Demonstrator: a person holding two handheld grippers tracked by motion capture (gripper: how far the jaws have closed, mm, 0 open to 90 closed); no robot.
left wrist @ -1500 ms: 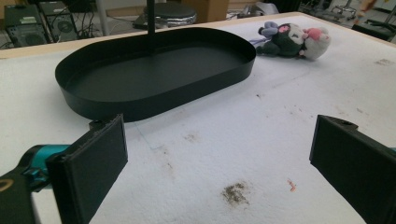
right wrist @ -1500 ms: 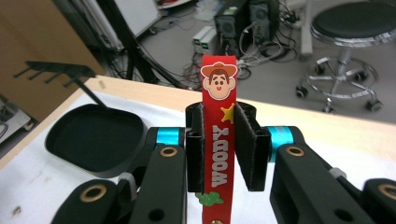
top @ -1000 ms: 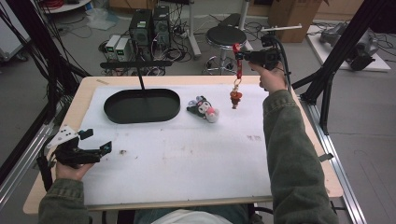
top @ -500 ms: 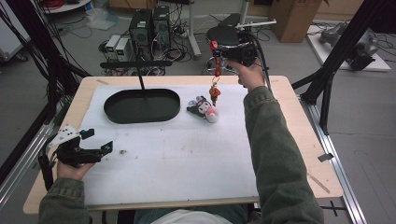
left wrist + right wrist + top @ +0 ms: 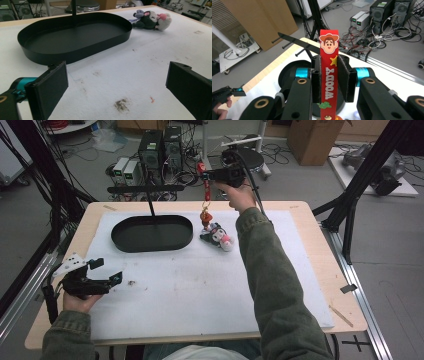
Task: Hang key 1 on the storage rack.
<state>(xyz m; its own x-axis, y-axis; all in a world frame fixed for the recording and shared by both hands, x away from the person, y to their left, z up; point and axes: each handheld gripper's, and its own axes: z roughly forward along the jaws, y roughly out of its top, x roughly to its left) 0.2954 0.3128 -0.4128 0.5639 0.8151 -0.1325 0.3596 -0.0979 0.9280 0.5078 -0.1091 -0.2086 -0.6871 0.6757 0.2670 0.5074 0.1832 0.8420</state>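
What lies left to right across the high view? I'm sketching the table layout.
Left gripper → black oval tray → red strap keychain hanging from the right gripper → plush toy.

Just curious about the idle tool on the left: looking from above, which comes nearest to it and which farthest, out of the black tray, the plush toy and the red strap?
1. Black tray, up ahead of it.
2. Plush toy, right of the tray.
3. Red strap, hanging from the far tool.

Red strap (image 5: 328, 75): white capitals "WOODY" running lengthwise, under a printed cowboy face and a yellow star. No other legible text, brand or number.
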